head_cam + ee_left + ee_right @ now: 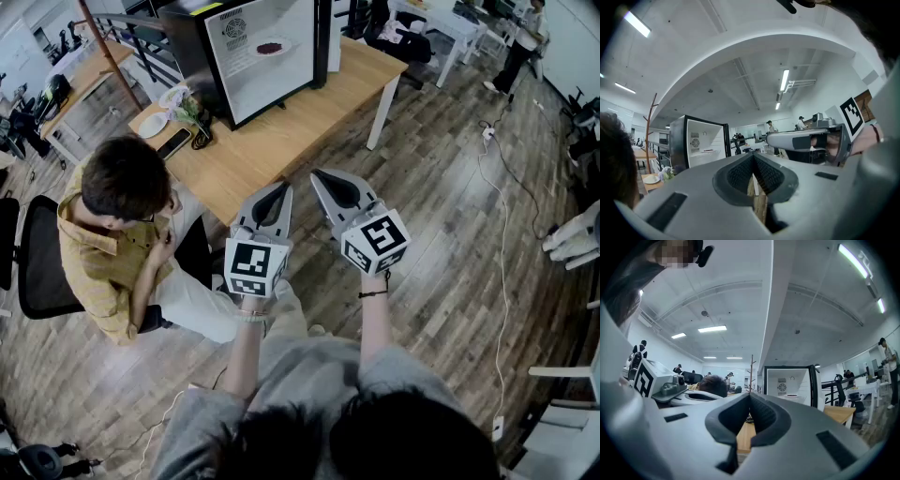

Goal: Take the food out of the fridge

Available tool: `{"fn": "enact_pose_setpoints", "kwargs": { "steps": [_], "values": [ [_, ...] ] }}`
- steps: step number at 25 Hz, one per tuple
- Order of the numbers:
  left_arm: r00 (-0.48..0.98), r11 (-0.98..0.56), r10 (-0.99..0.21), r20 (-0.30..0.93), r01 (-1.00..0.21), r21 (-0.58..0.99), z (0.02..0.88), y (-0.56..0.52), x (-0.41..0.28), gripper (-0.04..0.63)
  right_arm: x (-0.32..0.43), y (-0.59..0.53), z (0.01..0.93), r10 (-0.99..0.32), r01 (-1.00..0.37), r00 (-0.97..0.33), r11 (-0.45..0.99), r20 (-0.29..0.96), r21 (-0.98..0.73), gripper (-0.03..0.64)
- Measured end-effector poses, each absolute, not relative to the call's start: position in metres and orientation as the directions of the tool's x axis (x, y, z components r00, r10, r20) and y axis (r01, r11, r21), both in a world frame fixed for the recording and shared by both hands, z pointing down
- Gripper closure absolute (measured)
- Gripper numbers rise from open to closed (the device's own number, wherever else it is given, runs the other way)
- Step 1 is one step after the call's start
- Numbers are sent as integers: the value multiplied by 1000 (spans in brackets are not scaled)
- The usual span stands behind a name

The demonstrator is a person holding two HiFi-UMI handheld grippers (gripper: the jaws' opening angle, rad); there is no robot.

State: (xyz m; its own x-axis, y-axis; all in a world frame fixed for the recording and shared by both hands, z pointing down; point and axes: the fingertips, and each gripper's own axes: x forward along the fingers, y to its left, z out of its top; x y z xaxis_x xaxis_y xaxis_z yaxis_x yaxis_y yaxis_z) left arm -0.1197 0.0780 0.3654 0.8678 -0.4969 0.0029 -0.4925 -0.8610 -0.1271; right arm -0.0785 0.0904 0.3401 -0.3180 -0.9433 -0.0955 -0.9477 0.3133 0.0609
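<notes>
Fridge (214,58): stood open on the wooden table (281,141); food (272,46) lay on a plate inside the fridge; left gripper (279,190) and right gripper (321,177) were level, short of the fridge, both clenched, empty; a seated person (122,220) was left of the fridge.

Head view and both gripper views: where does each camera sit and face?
Head view: on the person's head, steeply down at table, arms, left hand-held gripper, right hand-held gripper.
Left gripper view: on that gripper, level toward fridge; own shut jaws show.
Right gripper view: on that gripper, level toward fridge; own shut jaws.
Shared: the fridge.
</notes>
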Motion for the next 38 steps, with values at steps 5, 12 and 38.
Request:
{"fn": "enact_pose_setpoints", "kwargs": {
  "steps": [5,12,38],
  "values": [
    [863,-857,-504,5,-500,-121,365,87,-116,588,-71,98,340,-941,-947,-320,319,-106,31,607],
    [847,-843,-531,24,-525,-120,373,81,-119,588,-74,87,350,-935,-940,-340,341,-98,8,607],
    [838,-833,-545,12,-540,-121,367,-39,-36,588,-1,-31,355,-918,-919,-391,393,-59,-24,607]
  ]
}}
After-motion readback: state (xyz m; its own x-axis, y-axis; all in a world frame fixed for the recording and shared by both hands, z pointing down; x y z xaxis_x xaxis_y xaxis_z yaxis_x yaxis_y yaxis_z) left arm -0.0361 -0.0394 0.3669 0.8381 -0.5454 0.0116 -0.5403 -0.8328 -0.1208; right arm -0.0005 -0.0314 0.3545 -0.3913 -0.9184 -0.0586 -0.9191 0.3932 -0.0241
